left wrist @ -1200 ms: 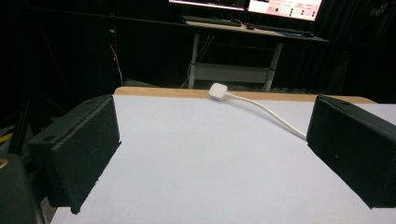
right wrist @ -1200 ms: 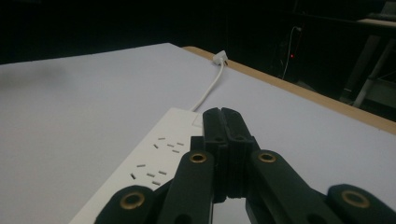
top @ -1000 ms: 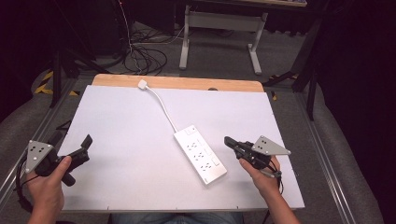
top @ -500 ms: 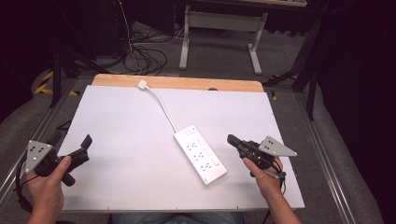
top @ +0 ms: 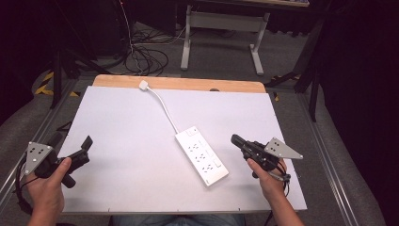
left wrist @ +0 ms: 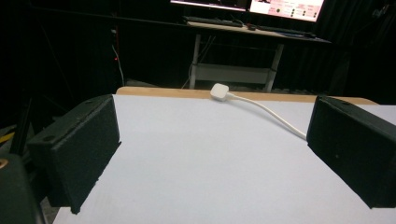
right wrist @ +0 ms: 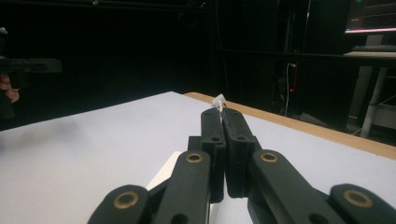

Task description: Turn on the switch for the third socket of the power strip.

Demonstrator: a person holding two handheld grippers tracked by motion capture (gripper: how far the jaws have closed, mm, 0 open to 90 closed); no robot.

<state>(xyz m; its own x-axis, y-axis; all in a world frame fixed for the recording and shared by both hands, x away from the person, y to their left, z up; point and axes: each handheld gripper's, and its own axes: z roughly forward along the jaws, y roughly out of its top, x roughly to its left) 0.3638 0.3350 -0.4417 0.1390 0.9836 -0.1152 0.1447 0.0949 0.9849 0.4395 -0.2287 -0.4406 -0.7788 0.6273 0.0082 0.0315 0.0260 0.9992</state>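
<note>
Covering nearly all of the wooden table [top: 188, 84] is a white board [top: 117, 141], with a strip of bare wood left along the far edge. On it lies a white power strip [top: 201, 154], a little right of the middle and toward the near edge, its long axis running diagonally from far-left to near-right. Its cord [top: 164, 110] curves away to a plug [top: 143, 84] resting at the far edge, left of centre.

The right gripper [top: 235, 140] hovers just beside the strip, on its right, jaws pressed together with nothing between them (the right gripper view looks straight down the closed pair, with the strip's end [right wrist: 163, 175] just beneath). It points leftward at the strip's long side, roughly across its axis.

The left gripper [top: 85, 148] sits at the near-left corner of the board, well apart from the strip, jaws spread wide and empty.

By my reading the right hand is far the nearer one, so any grasp would likely fall to it, and its jaws would need to part first.
</note>
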